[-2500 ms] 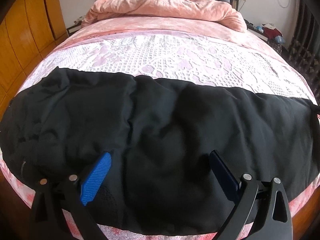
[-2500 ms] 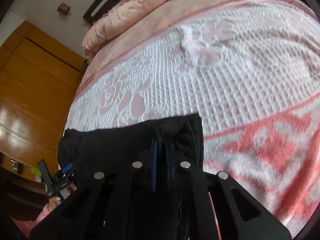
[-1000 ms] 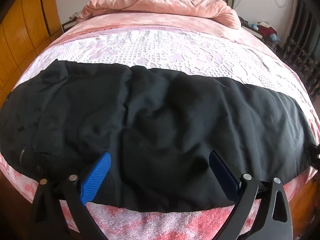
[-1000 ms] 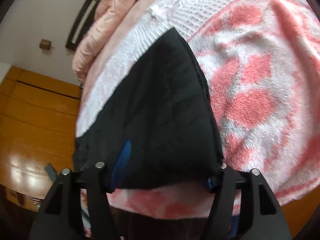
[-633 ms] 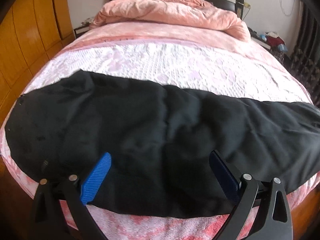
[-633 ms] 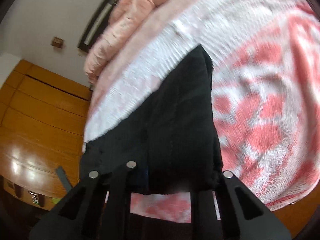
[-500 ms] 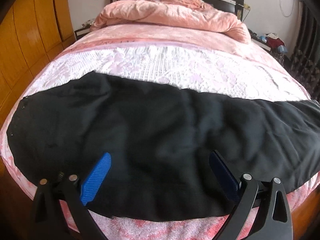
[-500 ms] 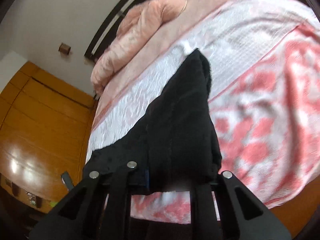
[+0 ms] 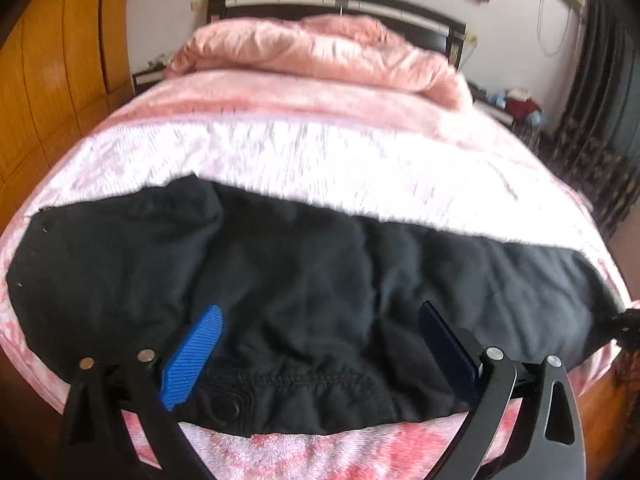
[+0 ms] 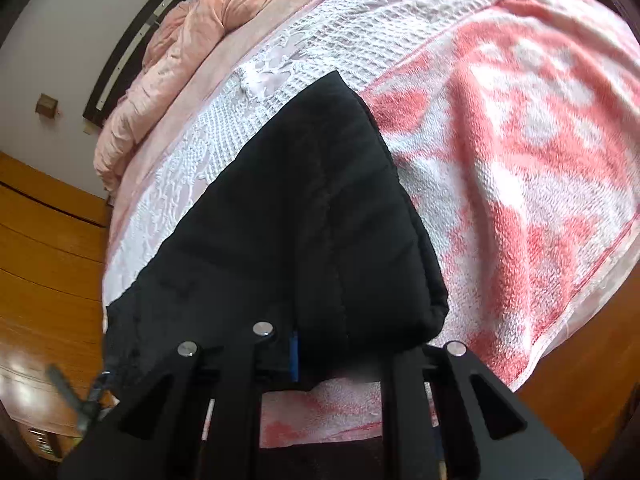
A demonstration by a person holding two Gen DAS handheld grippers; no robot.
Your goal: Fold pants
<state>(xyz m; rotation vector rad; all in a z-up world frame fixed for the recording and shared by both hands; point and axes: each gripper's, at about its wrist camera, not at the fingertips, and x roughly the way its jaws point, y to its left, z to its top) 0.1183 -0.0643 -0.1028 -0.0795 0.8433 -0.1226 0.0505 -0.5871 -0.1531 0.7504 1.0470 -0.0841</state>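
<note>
Black pants (image 9: pixel 320 280) lie stretched across the foot end of a bed (image 9: pixel 360 168), crosswise to the dark headboard (image 9: pixel 336 0), on a pink-and-white patterned bedspread (image 10: pixel 520 160). The waistband, with its stitched seam and a snap, sits at the edge farthest from the headboard, and the leg end runs off toward the side of the bed away from the wooden wardrobe (image 9: pixel 60 80). A rumpled pink duvet (image 9: pixel 320 56) is heaped just below the headboard.

The left gripper (image 9: pixel 320 340) hangs over the waistband with its blue pads (image 9: pixel 192 356) spread wide, the cloth lying between them with neither pad visibly pressing on it. At the leg end, the right gripper (image 10: pixel 296 354) has its jaws drawn nearly together, pinching a fold of the black fabric at the edge farthest from the headboard; only a sliver of one blue pad shows, so how much cloth sits in the pinch is hard to judge. The hem beside it bulges up off the bedspread.
</note>
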